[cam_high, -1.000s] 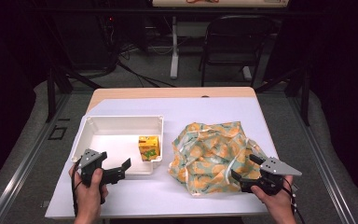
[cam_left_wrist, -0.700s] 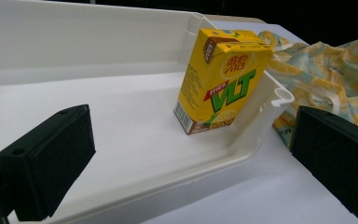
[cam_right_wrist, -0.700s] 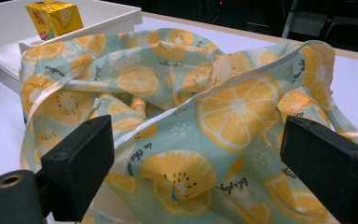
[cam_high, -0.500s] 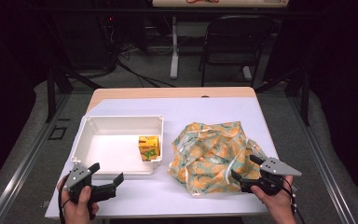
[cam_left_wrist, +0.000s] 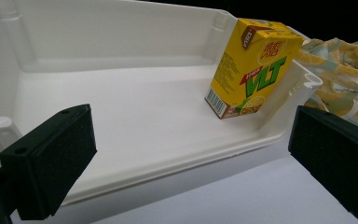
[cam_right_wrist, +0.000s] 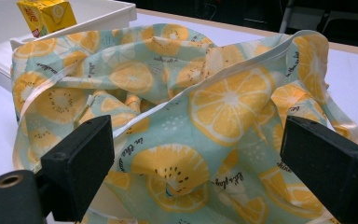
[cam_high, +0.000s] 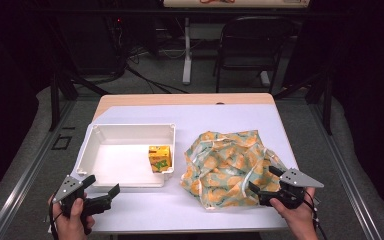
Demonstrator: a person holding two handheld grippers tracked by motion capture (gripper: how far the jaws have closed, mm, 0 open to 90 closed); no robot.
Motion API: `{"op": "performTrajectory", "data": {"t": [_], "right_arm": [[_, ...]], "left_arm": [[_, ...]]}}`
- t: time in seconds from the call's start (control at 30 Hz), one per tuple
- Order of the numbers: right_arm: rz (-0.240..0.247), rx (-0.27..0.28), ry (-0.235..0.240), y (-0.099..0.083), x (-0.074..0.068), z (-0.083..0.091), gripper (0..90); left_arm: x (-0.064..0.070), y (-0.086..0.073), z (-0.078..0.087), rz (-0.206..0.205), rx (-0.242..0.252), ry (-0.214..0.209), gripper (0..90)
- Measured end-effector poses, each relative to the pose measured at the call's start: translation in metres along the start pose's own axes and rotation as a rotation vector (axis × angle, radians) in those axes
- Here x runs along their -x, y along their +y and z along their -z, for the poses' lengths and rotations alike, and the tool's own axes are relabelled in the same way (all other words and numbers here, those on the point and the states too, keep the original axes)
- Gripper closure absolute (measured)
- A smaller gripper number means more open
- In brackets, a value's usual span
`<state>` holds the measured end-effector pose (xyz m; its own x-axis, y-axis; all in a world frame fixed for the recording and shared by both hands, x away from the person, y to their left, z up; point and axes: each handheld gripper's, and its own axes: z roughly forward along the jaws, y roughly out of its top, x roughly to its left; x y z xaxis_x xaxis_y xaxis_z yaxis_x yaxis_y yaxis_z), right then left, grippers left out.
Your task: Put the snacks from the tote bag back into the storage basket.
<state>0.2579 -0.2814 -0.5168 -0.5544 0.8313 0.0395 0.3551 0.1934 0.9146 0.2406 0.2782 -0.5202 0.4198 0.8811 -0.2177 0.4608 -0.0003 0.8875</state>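
A yellow juice carton [cam_high: 159,158] [cam_left_wrist: 251,67] [cam_right_wrist: 47,15] stands tilted in the near right corner of a white tray [cam_high: 105,165] [cam_left_wrist: 121,116] [cam_right_wrist: 112,11]. To the tray's right lies a crumpled cloth bag [cam_high: 227,167] [cam_right_wrist: 205,107] [cam_left_wrist: 345,79] printed with orange slices. My left gripper [cam_high: 101,193] [cam_left_wrist: 191,158] is open, just in front of the tray's near wall, with nothing between its jaws. My right gripper [cam_high: 265,182] [cam_right_wrist: 196,172] is open at the bag's near right edge, and the cloth lies between its jaws untouched.
The white table [cam_high: 190,117] has bare room behind the tray and bag. A wooden strip [cam_high: 180,99] runs along its far edge. A black chair [cam_high: 252,45] and a table leg [cam_high: 186,55] stand on the floor beyond.
My left gripper has drawn back from the tray toward the table's near left corner. The right gripper, the carton and the bag have stayed put.
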Motion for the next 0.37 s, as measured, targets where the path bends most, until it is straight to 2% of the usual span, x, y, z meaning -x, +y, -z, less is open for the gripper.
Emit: {"op": "performTrajectory", "data": {"t": [0.37], "right_arm": [[-0.001,-0.001,-0.001,-0.0006,-0.0015,-0.0014,9.2]], "left_arm": [[0.0042,-0.0004,-0.0048,-0.02,-0.014,-0.009,1.2]]}}
